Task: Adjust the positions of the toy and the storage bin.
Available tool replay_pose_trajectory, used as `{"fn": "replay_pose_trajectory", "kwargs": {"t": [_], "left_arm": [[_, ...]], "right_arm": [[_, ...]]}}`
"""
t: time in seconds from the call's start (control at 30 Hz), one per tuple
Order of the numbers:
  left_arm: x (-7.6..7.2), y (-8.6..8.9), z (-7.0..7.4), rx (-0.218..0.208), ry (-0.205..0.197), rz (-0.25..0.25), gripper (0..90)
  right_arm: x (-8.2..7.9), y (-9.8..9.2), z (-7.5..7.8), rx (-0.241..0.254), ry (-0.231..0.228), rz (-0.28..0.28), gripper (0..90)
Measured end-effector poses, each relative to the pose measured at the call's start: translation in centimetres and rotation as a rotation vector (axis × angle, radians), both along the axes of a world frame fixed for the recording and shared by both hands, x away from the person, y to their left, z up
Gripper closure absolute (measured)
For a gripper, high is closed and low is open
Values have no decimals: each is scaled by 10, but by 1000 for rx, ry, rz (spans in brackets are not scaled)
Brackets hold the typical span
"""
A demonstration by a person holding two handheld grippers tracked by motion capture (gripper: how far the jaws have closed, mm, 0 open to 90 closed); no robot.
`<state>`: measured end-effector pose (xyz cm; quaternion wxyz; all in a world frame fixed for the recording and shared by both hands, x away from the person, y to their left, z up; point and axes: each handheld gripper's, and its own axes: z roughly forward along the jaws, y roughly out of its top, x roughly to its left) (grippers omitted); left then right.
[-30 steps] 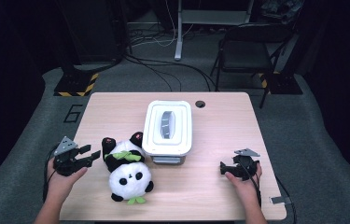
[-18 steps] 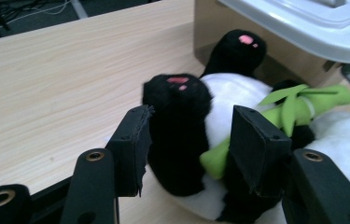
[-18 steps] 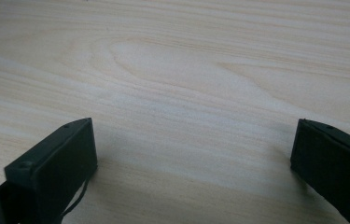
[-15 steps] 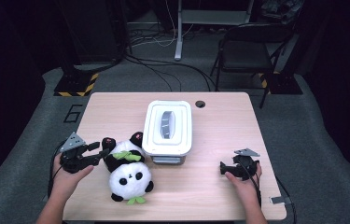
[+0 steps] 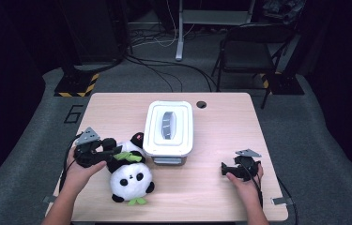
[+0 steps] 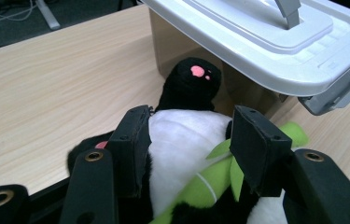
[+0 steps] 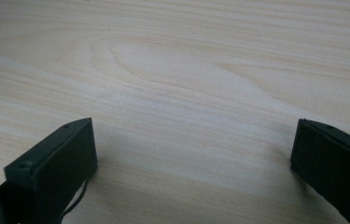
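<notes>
A black-and-white panda plush [image 5: 129, 177] lies on the wooden table [image 5: 225, 126], head toward me, holding a green bamboo sprig [image 5: 127, 156]. My left gripper [image 5: 114, 153] reaches in from the left, open, with its jaws on either side of the panda's white body [image 6: 186, 135] and the bamboo [image 6: 210, 179]. I cannot tell whether the pads press the fur. A white lidded box [image 5: 169, 127] stands just behind the panda, and its rim [image 6: 256, 51] overhangs the panda's black foot. My right gripper [image 5: 224, 169] rests open near the front right, with bare tabletop between its fingers [image 7: 193, 126].
A round cable hole [image 5: 201, 104] sits in the table behind the box. A folding chair [image 5: 244, 51] and floor cables [image 5: 164, 65] lie beyond the far edge. Bare wood stretches between the box and my right gripper.
My left gripper has moved right and slightly up, from beside the panda to straddling its body. The panda, the box and my right gripper have stayed in place.
</notes>
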<state>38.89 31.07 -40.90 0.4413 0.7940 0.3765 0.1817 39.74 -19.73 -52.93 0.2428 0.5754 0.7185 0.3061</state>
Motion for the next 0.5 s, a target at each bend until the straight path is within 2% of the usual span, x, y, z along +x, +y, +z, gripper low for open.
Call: {"fn": "replay_pose_trajectory", "kwargs": {"t": [0.17,0.2,0.5], "left_arm": [[3,-12,-5,12,19,-26,460],[4,-15,-6,1,16,-28,460],[0,-21,-6,20,7,-71,458]], "right_arm": [[0,0,0,1,0,1,0],[0,0,0,2,0,2,0],[0,1,0,4,2,4,0]]}}
